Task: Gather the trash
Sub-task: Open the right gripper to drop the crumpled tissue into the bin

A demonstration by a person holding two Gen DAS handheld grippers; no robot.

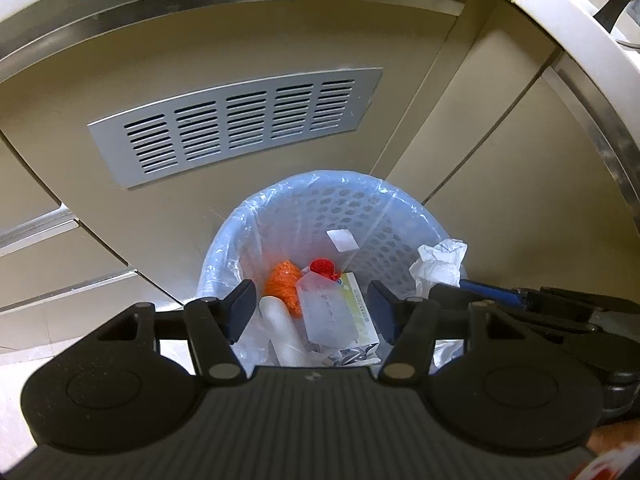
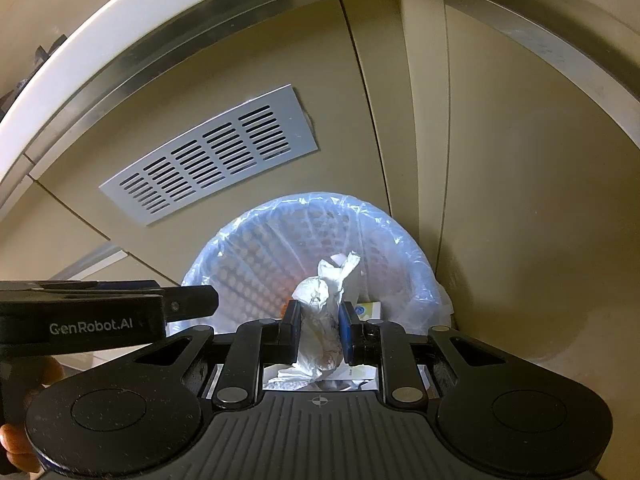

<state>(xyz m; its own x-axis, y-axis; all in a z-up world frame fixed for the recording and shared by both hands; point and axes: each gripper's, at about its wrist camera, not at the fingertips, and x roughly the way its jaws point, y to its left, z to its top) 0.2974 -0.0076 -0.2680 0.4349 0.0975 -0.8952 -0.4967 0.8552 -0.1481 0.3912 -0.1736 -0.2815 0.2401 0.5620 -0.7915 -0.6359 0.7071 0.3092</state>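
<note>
Crumpled white paper wad clamped in right gripper, held over perforated white bin with clear liner. Left gripper parted wide, empty, above same bin. Release advised only once wad is centred inside rim.

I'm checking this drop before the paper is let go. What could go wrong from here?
1. The crumpled white paper, pinched in the right tool, hangs near the bin's right rim in the left wrist view, so it might snag there or fall outside.
2. The two tools sit close together above the bin and could bump.
3. The loose liner could be pulled off the rim.
</note>
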